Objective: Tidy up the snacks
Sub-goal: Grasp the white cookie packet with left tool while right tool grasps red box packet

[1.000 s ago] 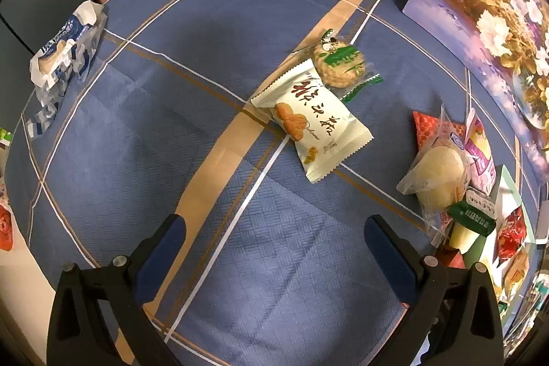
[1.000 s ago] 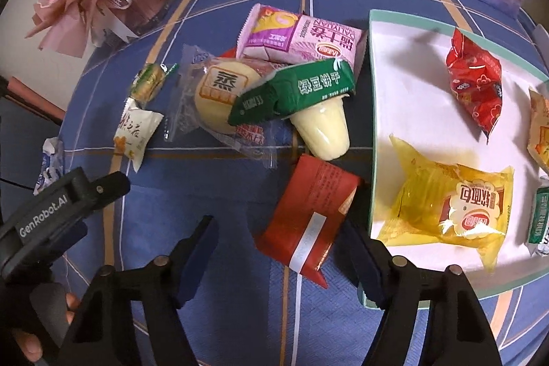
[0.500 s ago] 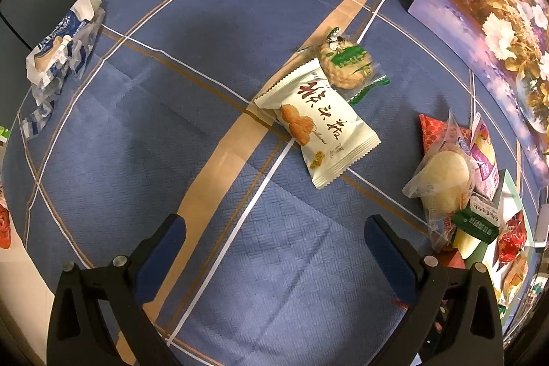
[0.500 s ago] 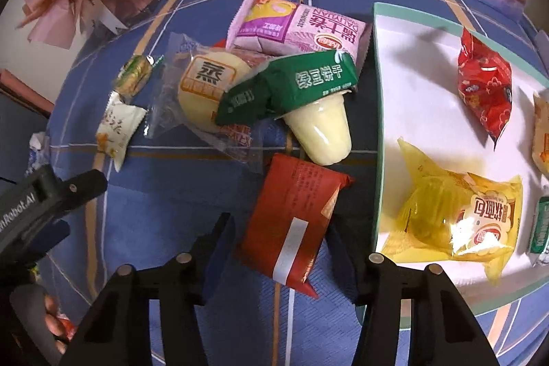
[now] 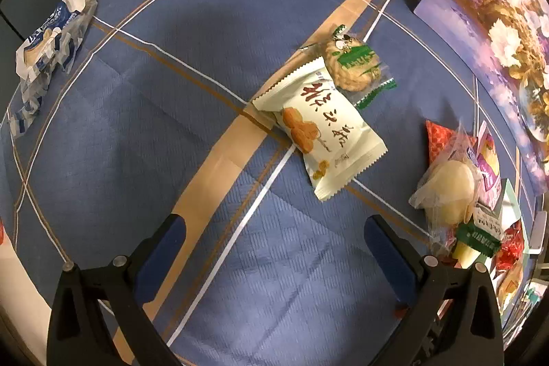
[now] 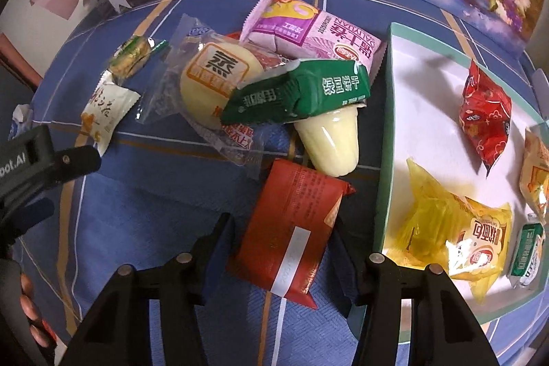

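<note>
right gripper [image 6: 284, 249] fingers have just been closing and now clamp the red packet [image 6: 291, 228], flat on the blue surface [image 6: 154, 222]. at 12 o'clock of it: jelly cup [image 6: 331, 143], green packet [image 6: 302, 91], bun [image 6: 216, 81]. tray [image 6: 384, 160] at 3 o'clock, edge right beside the packet. left gripper [image 5: 274, 249] wide, empty; cream packet [image 5: 322, 129] at its 12 o'clock, shifted slightly right in view.
</note>
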Motion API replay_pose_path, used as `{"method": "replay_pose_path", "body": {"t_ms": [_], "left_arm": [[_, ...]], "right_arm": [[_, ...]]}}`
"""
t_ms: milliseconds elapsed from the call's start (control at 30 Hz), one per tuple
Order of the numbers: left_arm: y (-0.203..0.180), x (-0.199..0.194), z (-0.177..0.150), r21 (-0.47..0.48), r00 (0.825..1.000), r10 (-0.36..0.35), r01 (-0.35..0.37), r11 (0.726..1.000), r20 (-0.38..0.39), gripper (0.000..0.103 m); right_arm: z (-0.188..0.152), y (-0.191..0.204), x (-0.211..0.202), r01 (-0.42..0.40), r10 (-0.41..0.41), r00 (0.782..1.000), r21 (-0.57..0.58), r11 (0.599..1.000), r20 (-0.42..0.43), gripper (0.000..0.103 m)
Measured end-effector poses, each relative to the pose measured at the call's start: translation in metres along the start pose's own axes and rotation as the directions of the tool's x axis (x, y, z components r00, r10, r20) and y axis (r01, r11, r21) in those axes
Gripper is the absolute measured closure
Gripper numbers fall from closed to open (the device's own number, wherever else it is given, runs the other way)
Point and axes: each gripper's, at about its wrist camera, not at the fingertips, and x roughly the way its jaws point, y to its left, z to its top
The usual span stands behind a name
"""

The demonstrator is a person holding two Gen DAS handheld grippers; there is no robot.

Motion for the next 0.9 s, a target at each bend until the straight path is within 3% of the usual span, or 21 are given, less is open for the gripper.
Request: {"method": "replay_pose_path", "body": {"t_ms": [167,367,633,900], "left_arm": [[0.012,0.005,0.008,-0.020,0.997,-0.072,0.072,0.997,0.005,0.000],[0.014,0.009,0.020,0.007,0.997,-0.077,0.077,0.997,0.018,0.000],[0.003,0.010,0.048,0.048,0.999,-0.017,0.016,0.999,0.028,0.000],[-0.028,0.023,0.073,0.035,1.000,0.010,-0.011,0.999,0.020,0.000]], "right_arm": [[-0.001,-0.001,-0.002,-0.011,0.011,1.000,0.000,1.000,0.019,0.052],[-0.004,0.004,-0.004,-0.014,0.015,1.000,-0.035,0.999,0.020,0.058],[-0.004,0.017,-0.005,-0.018,0.020,1.000,-0.087,0.996,0.016,0.060],[-0.005,0.006,-0.007,-0.032,0.033,0.999,-0.088,0.996,0.006,0.060]]}}
